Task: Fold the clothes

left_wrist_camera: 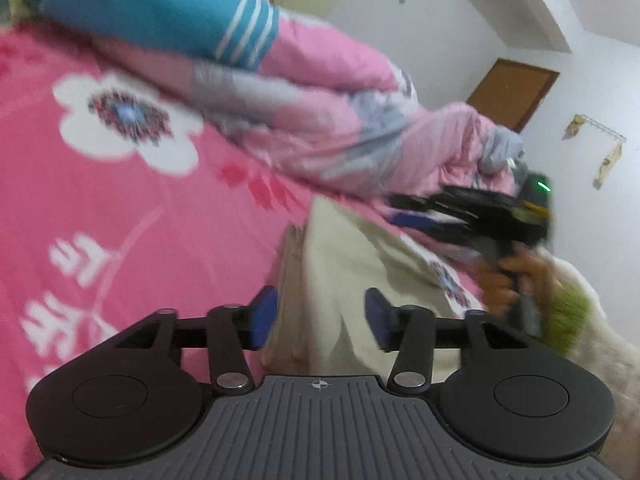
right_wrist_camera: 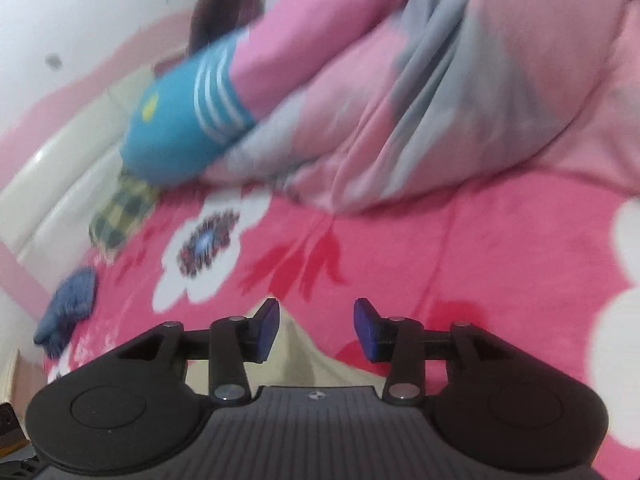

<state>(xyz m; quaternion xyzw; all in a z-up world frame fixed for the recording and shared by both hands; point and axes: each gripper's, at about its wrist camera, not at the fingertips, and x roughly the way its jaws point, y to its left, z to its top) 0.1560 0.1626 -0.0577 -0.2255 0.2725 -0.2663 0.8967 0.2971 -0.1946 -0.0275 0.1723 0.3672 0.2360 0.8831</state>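
Note:
A cream garment (left_wrist_camera: 352, 280) lies on the pink flowered bedsheet (left_wrist_camera: 120, 220). My left gripper (left_wrist_camera: 320, 312) hovers over its near edge with the blue pads apart and not pressing on the cloth. In the left wrist view a hand (left_wrist_camera: 500, 280) holds my right gripper (left_wrist_camera: 400, 211) over the garment's far side, blurred. In the right wrist view my right gripper (right_wrist_camera: 316, 320) stands with its jaws apart, and a corner of the cream garment (right_wrist_camera: 304, 360) lies below and between the fingers, not pinched.
A pink and grey quilt (left_wrist_camera: 320, 120) is bunched along the far side of the bed, with a blue white-striped sweater (right_wrist_camera: 180, 128) on it. A checked cloth (right_wrist_camera: 120, 212) and a blue knit piece (right_wrist_camera: 68, 308) lie near the cream headboard (right_wrist_camera: 60, 184). White wall and a brown door (left_wrist_camera: 516, 92) stand behind.

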